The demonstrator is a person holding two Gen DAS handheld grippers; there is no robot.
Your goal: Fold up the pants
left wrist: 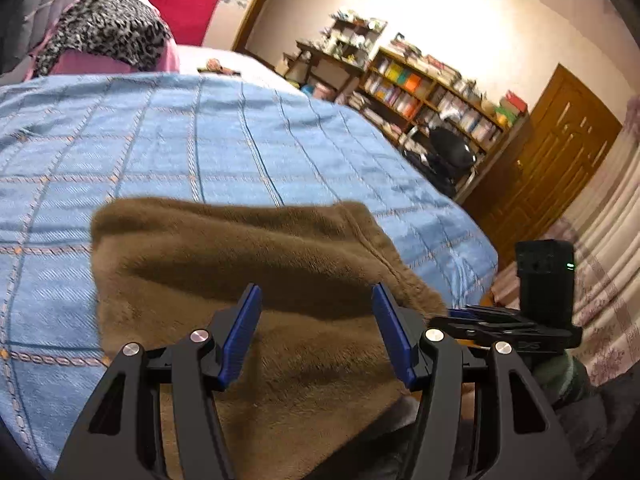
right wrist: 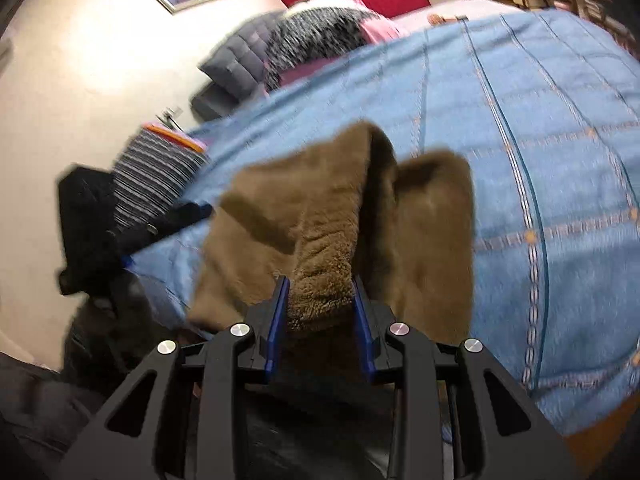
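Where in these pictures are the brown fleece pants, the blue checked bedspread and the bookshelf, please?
brown fleece pants (left wrist: 248, 248): left wrist view, flat top layer.
blue checked bedspread (left wrist: 180, 132): left wrist view, bare middle stretch beyond the pants.
bookshelf (left wrist: 432, 92): left wrist view, middle rows of books.

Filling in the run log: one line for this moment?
pants: brown, on blue bedspread | right gripper: shut on pants fold | left gripper: open above pants

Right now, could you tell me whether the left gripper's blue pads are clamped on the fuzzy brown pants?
No, the left gripper stands open above the fuzzy brown pants, its pads apart and pinching no fabric.
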